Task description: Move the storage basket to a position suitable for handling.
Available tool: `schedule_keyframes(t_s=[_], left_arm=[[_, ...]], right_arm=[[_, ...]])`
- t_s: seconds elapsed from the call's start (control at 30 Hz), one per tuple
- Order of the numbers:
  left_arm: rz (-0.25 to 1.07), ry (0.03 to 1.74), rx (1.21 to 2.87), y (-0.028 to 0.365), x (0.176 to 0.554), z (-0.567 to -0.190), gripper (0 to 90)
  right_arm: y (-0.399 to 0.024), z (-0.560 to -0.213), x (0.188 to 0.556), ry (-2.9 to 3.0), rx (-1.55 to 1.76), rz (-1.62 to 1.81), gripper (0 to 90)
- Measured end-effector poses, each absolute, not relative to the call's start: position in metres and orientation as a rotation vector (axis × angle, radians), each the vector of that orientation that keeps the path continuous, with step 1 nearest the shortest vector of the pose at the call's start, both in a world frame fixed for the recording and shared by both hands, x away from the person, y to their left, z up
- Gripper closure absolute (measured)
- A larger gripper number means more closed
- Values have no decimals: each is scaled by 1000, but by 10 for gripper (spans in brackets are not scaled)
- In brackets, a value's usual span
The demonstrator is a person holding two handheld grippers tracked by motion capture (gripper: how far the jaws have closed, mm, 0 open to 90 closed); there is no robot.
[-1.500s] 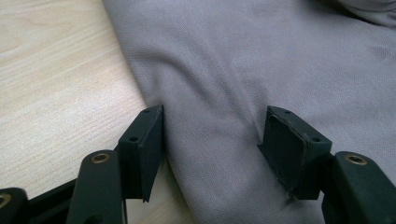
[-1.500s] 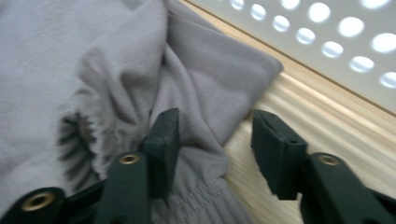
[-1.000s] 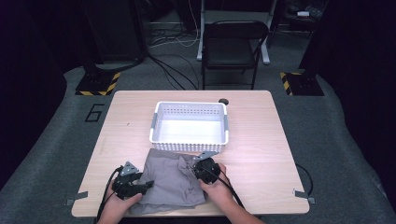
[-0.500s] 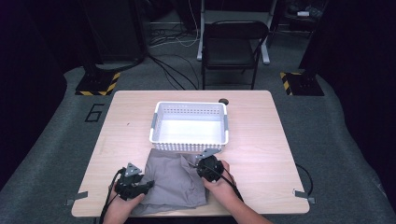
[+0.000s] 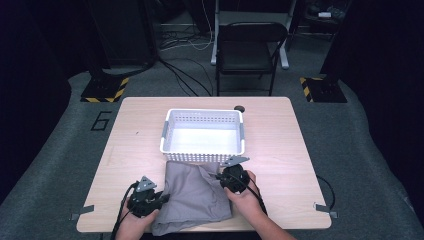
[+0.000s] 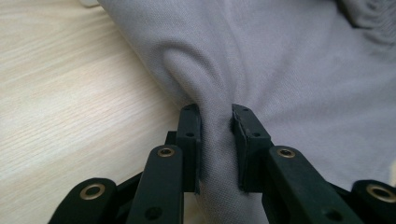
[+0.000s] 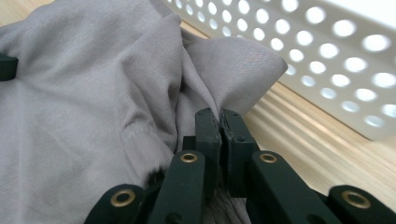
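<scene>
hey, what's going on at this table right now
A person at a wooden table works a grey cloth with a claw in each hand. The left claw has just been closing and now pinches a fold at the cloth's left edge. The right claw is shut on a bunched corner near a white perforated basket. The basket sits just beyond the cloth with nothing in it, and most of the cloth lies on the table.

The high view is soft and low in detail, with light falling from above on the surface [image 5: 280, 145] while the floor and room around it sink into near black. The white basket [image 5: 204, 134] glares, its inside washed out. Both tool views are evenly bright; the grey cloth [image 6: 280, 60] is sharp close up and blurs farther off.
</scene>
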State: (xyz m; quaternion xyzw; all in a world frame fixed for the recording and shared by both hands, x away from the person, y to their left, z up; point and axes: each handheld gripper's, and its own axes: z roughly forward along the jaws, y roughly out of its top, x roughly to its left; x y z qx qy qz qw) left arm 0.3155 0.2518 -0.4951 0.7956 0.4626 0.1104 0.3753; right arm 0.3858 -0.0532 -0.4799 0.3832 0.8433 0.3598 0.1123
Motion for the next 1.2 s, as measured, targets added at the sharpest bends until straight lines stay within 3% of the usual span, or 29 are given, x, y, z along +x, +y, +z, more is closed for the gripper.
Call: schedule_keyframes(t_s=[0.37, 0.63, 0.7, 0.87, 1.03, 1.2], left_arm=[[248, 1196, 1994, 252, 318, -487, 748], [241, 1198, 2071, 245, 320, -501, 746], [240, 1200, 2076, 245, 320, -502, 744], [226, 1207, 2073, 247, 322, -505, 737], [229, 1208, 2080, 246, 323, -507, 730], [224, 1210, 2082, 246, 323, -508, 724]], right_arm=[[-68, -464, 376, 2442, 1125, 1111, 867], [-70, -493, 390, 2527, 1204, 1081, 853], [-73, -497, 394, 2522, 1235, 1084, 812], [-82, -496, 402, 2449, 1334, 1105, 605], [-88, -482, 404, 2372, 1361, 1124, 564], [-77, -480, 403, 2372, 1317, 1146, 451]])
